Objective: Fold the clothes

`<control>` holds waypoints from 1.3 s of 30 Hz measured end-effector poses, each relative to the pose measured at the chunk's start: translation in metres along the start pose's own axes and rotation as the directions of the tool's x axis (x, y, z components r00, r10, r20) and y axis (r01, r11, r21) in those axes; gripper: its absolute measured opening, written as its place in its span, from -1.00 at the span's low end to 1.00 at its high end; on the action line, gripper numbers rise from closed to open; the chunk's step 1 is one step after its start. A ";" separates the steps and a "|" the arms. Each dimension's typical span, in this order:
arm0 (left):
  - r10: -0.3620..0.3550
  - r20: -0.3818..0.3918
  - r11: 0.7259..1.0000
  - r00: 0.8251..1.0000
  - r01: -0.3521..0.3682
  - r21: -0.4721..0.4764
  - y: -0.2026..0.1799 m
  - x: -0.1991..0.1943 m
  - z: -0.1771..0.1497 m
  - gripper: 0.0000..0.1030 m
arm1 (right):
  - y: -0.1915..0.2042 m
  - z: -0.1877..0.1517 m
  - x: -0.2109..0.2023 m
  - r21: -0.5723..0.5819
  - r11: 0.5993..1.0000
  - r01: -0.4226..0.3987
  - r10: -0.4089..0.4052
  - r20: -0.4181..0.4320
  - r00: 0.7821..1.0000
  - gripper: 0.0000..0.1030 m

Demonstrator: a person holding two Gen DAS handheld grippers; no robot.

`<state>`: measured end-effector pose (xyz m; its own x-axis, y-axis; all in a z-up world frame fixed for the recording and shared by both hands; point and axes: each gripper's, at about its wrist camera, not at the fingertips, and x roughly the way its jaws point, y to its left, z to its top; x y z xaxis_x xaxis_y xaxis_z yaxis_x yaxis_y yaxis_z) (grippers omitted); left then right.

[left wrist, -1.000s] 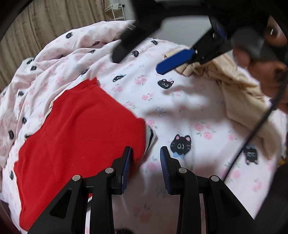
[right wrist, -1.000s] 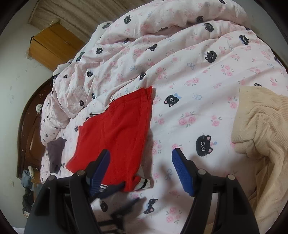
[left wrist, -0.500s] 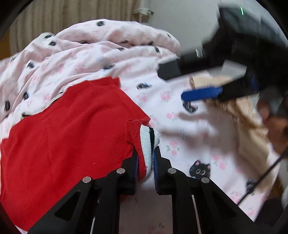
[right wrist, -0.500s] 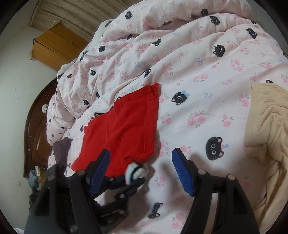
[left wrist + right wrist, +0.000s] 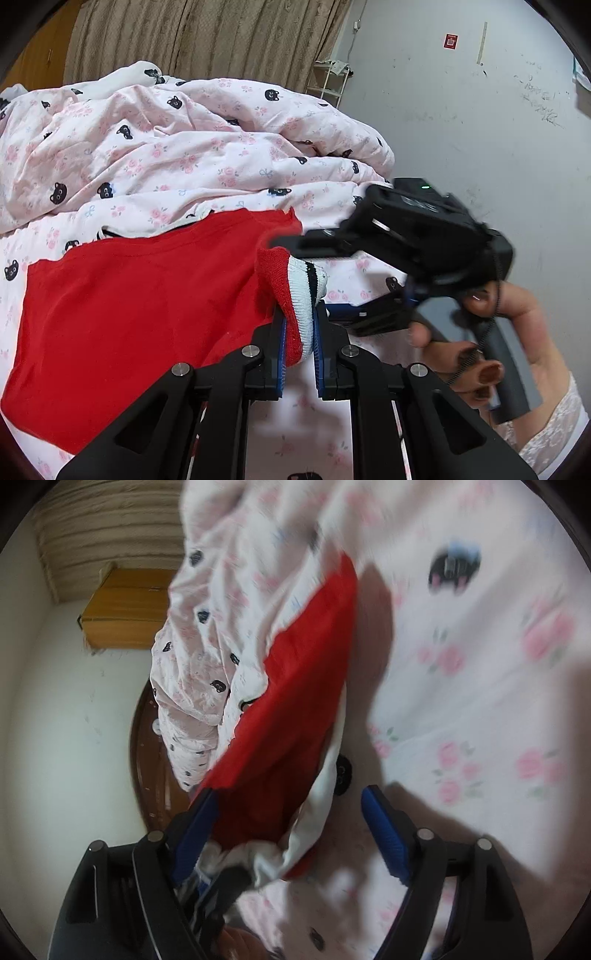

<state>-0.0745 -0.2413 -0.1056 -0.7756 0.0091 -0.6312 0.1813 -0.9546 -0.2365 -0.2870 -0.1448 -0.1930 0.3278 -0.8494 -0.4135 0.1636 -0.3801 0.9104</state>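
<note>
A red garment (image 5: pixel 140 310) lies spread on a pink cat-print quilt (image 5: pixel 166 155). My left gripper (image 5: pixel 300 332) is shut on its red sleeve end with the white-and-black striped cuff (image 5: pixel 306 291), lifted off the quilt. My right gripper (image 5: pixel 291 816) is open, low over the quilt, its jaws straddling the lifted edge of the red garment (image 5: pixel 291 709); the view is blurred. The right gripper also shows in the left wrist view (image 5: pixel 347 280), just right of the cuff, held by a hand.
The quilt is bunched in high folds (image 5: pixel 221 122) behind the garment. A wall (image 5: pixel 480 122) and a small wire rack (image 5: pixel 328 81) stand to the right, curtains (image 5: pixel 207 40) behind. A wooden cabinet (image 5: pixel 125 609) and a dark wooden headboard (image 5: pixel 151 760) are at the left.
My left gripper closed on the cuffed sleeve end and lifted it. My right gripper swung down and close to the garment's lifted edge, staying open.
</note>
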 end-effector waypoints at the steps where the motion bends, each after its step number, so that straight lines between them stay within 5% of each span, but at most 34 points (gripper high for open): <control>1: -0.003 -0.003 1.000 1.000 0.003 0.003 -0.001 0.000 -0.002 -0.80 | -0.003 0.002 0.004 0.019 0.999 -0.031 0.030 0.006 1.000 0.60; 6: -0.013 -0.016 0.999 1.000 0.014 0.035 -0.010 0.002 -0.012 -0.81 | -0.016 0.014 0.008 0.089 0.987 -0.137 0.129 0.083 0.988 0.61; 11: -0.007 -0.020 0.998 1.000 0.008 0.059 -0.017 0.006 -0.017 -0.81 | -0.016 0.027 0.020 0.064 0.990 -0.122 0.115 0.101 0.988 0.60; 12: -0.008 -0.021 0.998 1.000 0.009 0.059 -0.017 0.007 -0.017 -0.81 | -0.013 0.029 0.022 0.048 0.992 -0.116 0.110 0.106 0.988 0.51; 14: -0.008 -0.019 0.998 1.000 0.009 0.056 -0.017 0.007 -0.018 -0.81 | -0.010 0.035 0.027 0.023 0.997 -0.070 0.066 0.120 0.991 0.01; 16: -0.010 -0.010 0.999 1.000 0.010 0.050 -0.016 0.006 -0.018 -0.80 | -0.010 0.039 0.031 0.008 1.000 -0.018 0.017 0.134 0.991 -0.71; 17: -0.012 -0.005 0.999 1.000 0.012 0.045 -0.015 0.004 -0.018 -0.81 | -0.010 0.040 0.032 0.003 1.000 -0.001 0.000 0.142 0.990 -0.78; 30: -0.074 0.130 0.985 0.989 0.093 -0.143 0.034 -0.052 -0.027 -0.80 | 0.097 0.019 0.044 -0.268 0.920 0.287 -0.233 0.216 0.948 -0.82; 34: -0.060 0.181 0.959 0.982 0.107 -0.262 0.068 -0.072 -0.033 -0.80 | 0.132 0.012 0.075 -0.321 0.884 0.339 -0.296 0.174 0.939 -0.82; 39: -0.037 0.199 0.913 0.979 0.114 -0.392 0.111 -0.087 -0.047 -0.80 | 0.160 0.006 0.129 -0.382 0.818 0.430 -0.412 0.130 0.902 -0.82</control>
<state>0.0415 -0.3339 -0.1117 -0.8864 -0.0146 -0.4626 0.3140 -0.7534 -0.5777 -0.2244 -0.3170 -0.1006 0.1066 -0.6569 -0.7464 0.6302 -0.5360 0.5617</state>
